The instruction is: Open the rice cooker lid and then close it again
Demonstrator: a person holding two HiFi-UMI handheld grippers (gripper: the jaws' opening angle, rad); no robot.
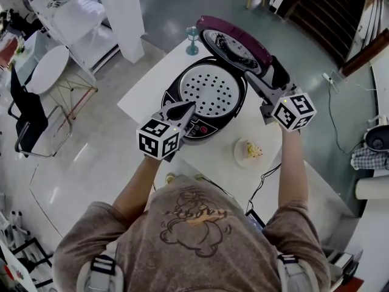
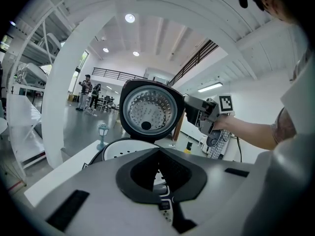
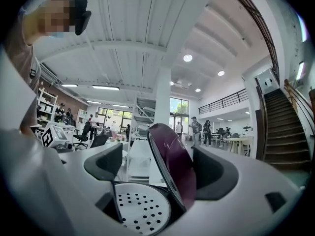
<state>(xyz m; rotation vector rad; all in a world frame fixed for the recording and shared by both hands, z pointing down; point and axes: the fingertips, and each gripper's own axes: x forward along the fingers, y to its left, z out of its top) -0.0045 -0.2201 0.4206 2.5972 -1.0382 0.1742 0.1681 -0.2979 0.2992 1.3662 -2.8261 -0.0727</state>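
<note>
A black rice cooker [image 1: 175, 93] stands on the white table with its maroon lid [image 1: 234, 41] raised at the back right. Inside it lies a perforated white plate [image 1: 213, 90]. My left gripper [image 1: 187, 108] is shut and empty, its tips just above the cooker's front control panel [image 1: 197, 128]; the left gripper view shows the closed gripper [image 2: 158, 154] pointing at the lid's silver underside [image 2: 147, 109]. My right gripper [image 1: 260, 81] is open at the lid's right edge. In the right gripper view the upright lid [image 3: 172, 163] stands between the spread jaws of the gripper [image 3: 160, 173], nearer the right pad [image 3: 219, 176].
A small plate with food [image 1: 249, 151] sits on the table [image 1: 146, 96] right of the cooker. A teal goblet-like ornament [image 1: 192, 41] stands at the far edge. A black cable [image 1: 262, 180] runs off the near right side. A white pillar [image 1: 127, 17] and a chair [image 1: 30, 120] stand to the left.
</note>
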